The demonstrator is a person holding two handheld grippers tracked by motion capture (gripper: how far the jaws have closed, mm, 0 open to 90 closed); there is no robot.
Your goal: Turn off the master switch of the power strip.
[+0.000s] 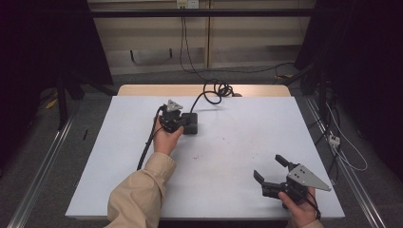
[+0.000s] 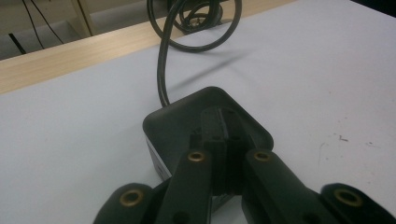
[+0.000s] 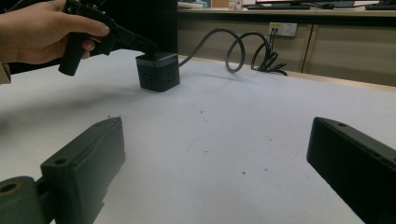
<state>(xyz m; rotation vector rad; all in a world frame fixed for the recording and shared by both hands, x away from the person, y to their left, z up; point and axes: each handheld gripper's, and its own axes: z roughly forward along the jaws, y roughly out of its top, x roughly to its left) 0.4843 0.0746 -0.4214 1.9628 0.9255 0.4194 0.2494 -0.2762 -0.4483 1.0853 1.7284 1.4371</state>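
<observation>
The black power cube point(image 1: 191, 123), a socket block with a thick cable point(image 1: 209, 95) coiling away toward twelve o'clock, was seen standing on the white tabletop point(image 1: 237, 156) at about eleven o'clock from its centre. The left claw point(image 1: 178, 124) was closed down against the cube's top, its jaws pressed together over the socket face, with nothing seen gripped between them. The right claw point(image 1: 268, 168) was held wide open and empty at five o'clock, well apart from the cube. The work was judged barely begun: the cube had been reached, not lifted or moved. The tabletop was lightly speckled with marks; a wooden edge, wall sockets and loose cables were seen beyond.
</observation>
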